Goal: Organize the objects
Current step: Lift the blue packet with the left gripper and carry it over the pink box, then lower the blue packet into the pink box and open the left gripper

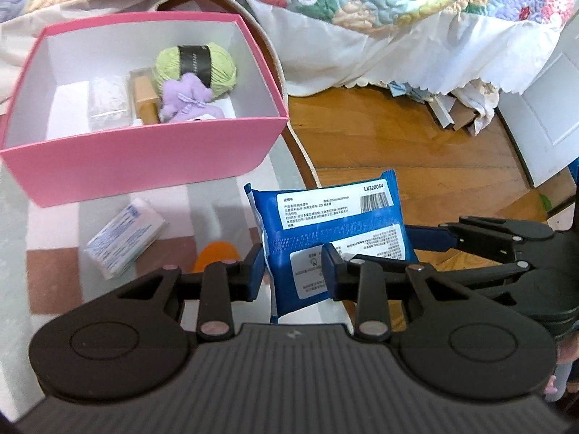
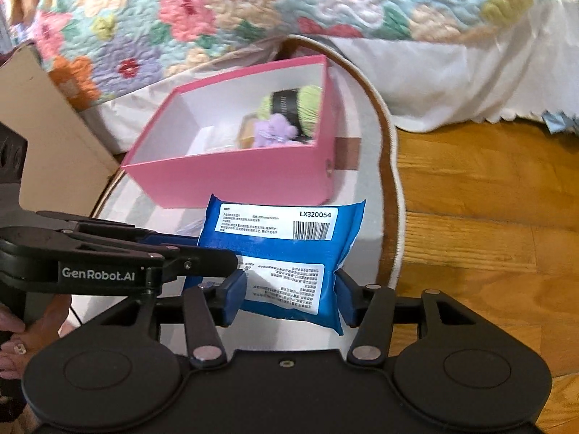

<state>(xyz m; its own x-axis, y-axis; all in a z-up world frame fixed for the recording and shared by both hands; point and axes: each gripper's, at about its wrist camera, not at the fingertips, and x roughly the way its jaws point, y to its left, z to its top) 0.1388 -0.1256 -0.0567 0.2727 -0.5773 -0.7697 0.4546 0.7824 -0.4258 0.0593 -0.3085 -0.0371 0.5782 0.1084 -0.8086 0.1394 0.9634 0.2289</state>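
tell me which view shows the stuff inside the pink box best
Left wrist view: it looks down into the pink box, showing the green yarn and purple plush clearly. The right wrist view is more oblique and blurred, with the near wall hiding some.

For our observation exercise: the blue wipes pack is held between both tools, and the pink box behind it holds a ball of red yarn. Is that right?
One detail is wrong: the yarn is light green, not red, as the left wrist view shows. The rest stands: the blue wipes pack sits between the left tool and right tool, and the pink box lies behind it.
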